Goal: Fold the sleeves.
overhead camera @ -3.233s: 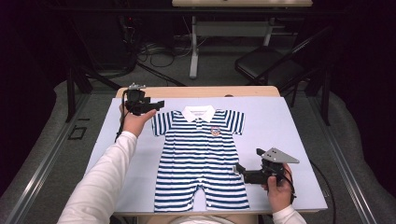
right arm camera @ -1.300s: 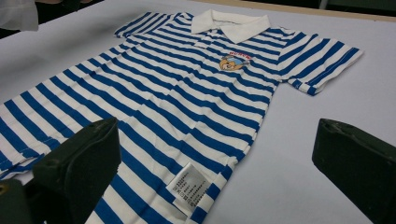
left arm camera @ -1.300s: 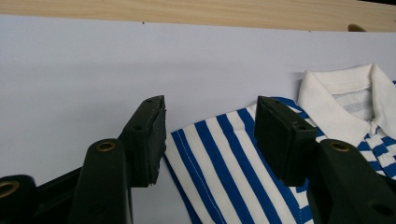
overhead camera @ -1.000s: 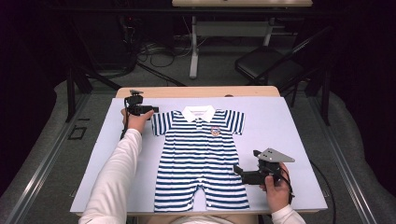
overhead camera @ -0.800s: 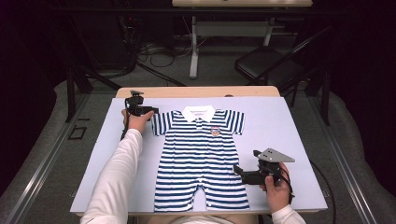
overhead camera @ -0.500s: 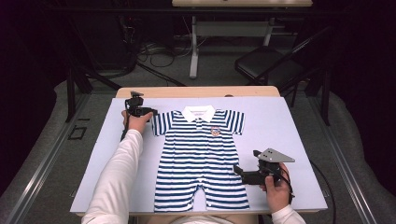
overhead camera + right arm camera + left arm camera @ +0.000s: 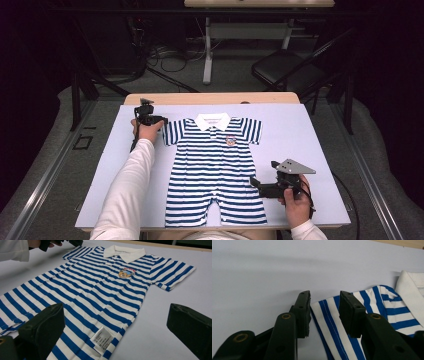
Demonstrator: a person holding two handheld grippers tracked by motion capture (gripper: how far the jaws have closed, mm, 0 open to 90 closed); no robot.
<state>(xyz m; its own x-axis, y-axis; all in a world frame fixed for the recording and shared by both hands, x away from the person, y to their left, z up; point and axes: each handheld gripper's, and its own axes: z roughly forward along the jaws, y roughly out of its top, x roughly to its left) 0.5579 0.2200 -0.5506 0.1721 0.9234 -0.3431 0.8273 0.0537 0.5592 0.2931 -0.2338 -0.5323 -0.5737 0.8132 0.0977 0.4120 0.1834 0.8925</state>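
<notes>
two grippers staged: left gripper (image 7: 324,312) jaws were closing astride romper (image 7: 215,170) sleeve hem, unpinched; right gripper (image 7: 112,332) gaped; folding unstarted.

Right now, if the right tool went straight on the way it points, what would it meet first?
Probably the striped romper: the right tool points at its side edge by the care label, jaws wide apart, though depth is hard to judge.

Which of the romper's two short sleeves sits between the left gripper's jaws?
The blue-and-white striped sleeve at the high view's left, its hem edge between the left gripper jaws. The other sleeve lies flat, untouched.
</notes>
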